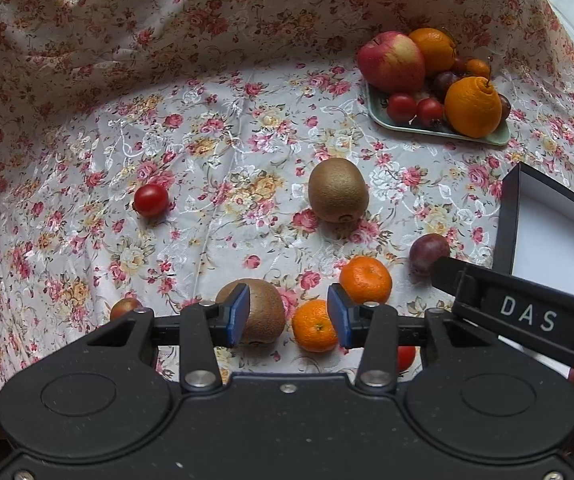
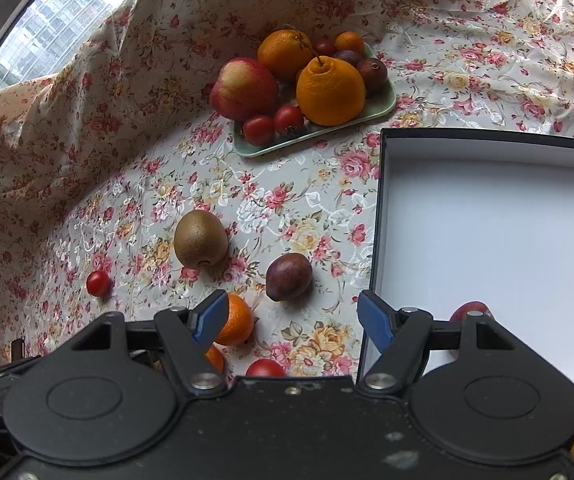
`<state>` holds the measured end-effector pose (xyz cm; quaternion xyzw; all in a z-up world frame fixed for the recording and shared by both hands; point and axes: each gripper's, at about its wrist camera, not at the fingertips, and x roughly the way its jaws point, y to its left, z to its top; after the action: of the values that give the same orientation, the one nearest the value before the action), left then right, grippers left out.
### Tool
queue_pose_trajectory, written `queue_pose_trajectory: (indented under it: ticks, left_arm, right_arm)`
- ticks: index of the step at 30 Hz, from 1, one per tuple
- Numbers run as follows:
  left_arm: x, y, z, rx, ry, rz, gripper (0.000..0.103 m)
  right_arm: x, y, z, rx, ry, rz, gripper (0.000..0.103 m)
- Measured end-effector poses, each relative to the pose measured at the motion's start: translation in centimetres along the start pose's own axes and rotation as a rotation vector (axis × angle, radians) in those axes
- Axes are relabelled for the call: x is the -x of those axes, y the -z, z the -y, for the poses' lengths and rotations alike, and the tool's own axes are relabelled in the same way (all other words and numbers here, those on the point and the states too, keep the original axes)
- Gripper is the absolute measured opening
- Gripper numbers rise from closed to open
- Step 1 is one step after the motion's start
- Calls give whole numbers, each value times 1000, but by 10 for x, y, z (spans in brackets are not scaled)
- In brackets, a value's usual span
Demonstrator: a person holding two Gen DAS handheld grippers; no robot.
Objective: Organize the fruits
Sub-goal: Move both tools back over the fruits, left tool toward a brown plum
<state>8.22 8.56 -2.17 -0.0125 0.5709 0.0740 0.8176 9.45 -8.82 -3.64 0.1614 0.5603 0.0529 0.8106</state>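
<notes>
Loose fruit lies on the floral cloth. In the left wrist view my left gripper is open above a kiwi and a mandarin; a second mandarin, a second kiwi, a plum and a cherry tomato lie beyond. In the right wrist view my right gripper is open and empty, near the plum, a mandarin and a kiwi. A white box with black walls holds one reddish fruit.
A green tray at the back holds an apple, oranges, tomatoes and plums; it also shows in the right wrist view. The box's corner stands at the right. The cloth rises in folds behind. A tomato lies under my right gripper.
</notes>
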Motion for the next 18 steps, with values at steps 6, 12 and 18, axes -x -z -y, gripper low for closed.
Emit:
queue_pose_trajectory:
  ticks: [6,12,18]
  left_arm:
    - [-4,0,-38,66,-20,-14,52]
    - [-7,1,-66,105,-25,-18,52]
    - [-7,2,-87,144,-22,-23,52]
  right_arm:
    - [-24,-1,-31,49,36,-81,73]
    - [-47,5,-43,1,12,-153,73]
    - [-58,10,-65,66,8,-157,74]
